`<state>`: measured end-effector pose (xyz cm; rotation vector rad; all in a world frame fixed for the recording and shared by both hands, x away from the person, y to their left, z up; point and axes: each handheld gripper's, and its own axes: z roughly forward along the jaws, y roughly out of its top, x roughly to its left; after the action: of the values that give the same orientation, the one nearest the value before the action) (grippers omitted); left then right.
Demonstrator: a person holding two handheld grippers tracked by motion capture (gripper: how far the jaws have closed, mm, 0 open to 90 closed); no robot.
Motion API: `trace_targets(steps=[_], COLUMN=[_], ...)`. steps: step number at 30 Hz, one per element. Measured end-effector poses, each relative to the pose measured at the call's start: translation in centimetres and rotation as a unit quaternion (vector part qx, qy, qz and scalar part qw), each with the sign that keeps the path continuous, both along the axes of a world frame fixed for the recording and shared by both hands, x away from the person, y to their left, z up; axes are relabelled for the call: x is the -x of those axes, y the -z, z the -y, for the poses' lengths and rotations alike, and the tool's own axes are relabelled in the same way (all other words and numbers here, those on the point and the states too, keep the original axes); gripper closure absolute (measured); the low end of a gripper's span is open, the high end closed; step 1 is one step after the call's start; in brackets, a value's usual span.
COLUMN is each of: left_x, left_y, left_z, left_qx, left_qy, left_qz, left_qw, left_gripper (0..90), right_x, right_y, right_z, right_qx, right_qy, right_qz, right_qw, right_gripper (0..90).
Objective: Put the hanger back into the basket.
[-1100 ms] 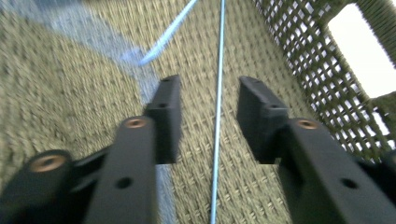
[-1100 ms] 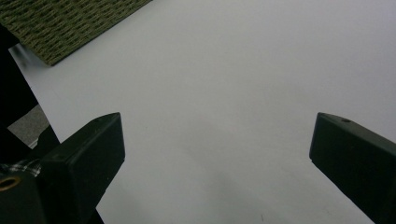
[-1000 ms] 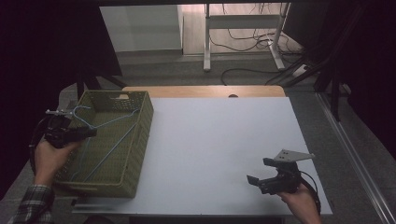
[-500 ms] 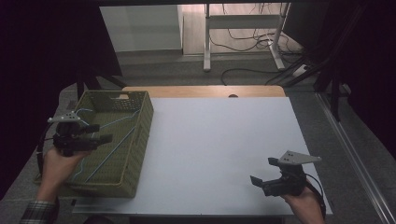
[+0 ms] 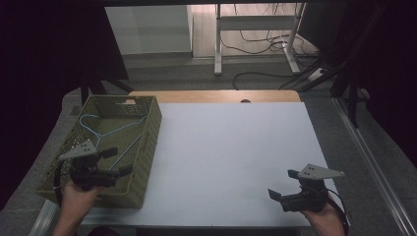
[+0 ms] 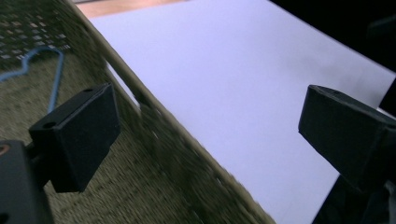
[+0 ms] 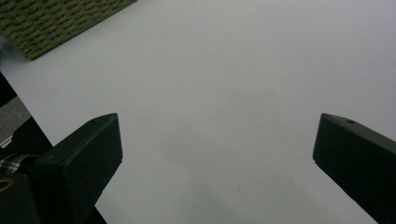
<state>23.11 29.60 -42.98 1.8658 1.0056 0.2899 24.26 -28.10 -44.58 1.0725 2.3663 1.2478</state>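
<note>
1. We take the green basket (image 5: 105, 147) as our landmark: it sits at the left edge of the white table (image 5: 231, 157), its near corner close to the table's front edge.
2. To the right of the basket the white surface lies bare all the way to the far wooden strip (image 5: 216, 96) and the right edge, so we have wide room to move there.
3. The blue wire hanger (image 5: 109, 129) lies flat on the basket's floor, its hook towards the far left corner of the basket.
4. In the high view we see our left gripper (image 5: 114, 161) over the basket's near half, by its right wall, above the hanger's lower end and not touching it.
5. The left gripper view adds what the high view does not: the basket's right wall (image 6: 187, 154) runs between the two jaws, one jaw over the woven floor, the other over the white table, and a bend of the hanger (image 6: 42, 63) shows beyond the left jaw.
6. The left jaws have just been opening; they now stand wide apart and hold nothing.
7. Our right gripper (image 5: 284, 184) rests well to the right of the basket, near the table's front right corner.
8. The right gripper view shows its jaws spread wide over bare table, with the basket's corner (image 7: 56, 23) far off at the upper left; it grips nothing.
</note>
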Motion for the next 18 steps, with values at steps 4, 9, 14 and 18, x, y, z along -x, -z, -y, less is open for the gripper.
trace_targets(steps=[4,9,14,18], left_x=[1.3,2.4,2.7,2.5], left_y=[0.8,1.9,3.1,3.8], left_z=[0.9,1.7,2.1,2.4], left_qx=[-0.03,-0.053,-0.059,-0.076], left_qy=[-0.004,-0.001,-0.001,-0.002], left_qz=[0.008,0.014,0.006,-0.002], left_qw=[0.9995,0.9985,0.9983,0.9971], left_gripper=[4.2,2.9,2.3,2.0], right_x=[0.2,0.2,0.2,0.1], right_y=[0.3,0.6,0.9,1.1], right_z=[0.1,0.0,-0.1,-0.1], right_qx=[0.006,0.015,0.023,0.026], right_qy=[0.002,0.003,-0.002,-0.005], right_qz=[0.0,0.0,-0.004,-0.009], right_qw=[1.0,0.9999,0.9997,0.9996], right_gripper=[1.4,1.5,1.5,1.5])
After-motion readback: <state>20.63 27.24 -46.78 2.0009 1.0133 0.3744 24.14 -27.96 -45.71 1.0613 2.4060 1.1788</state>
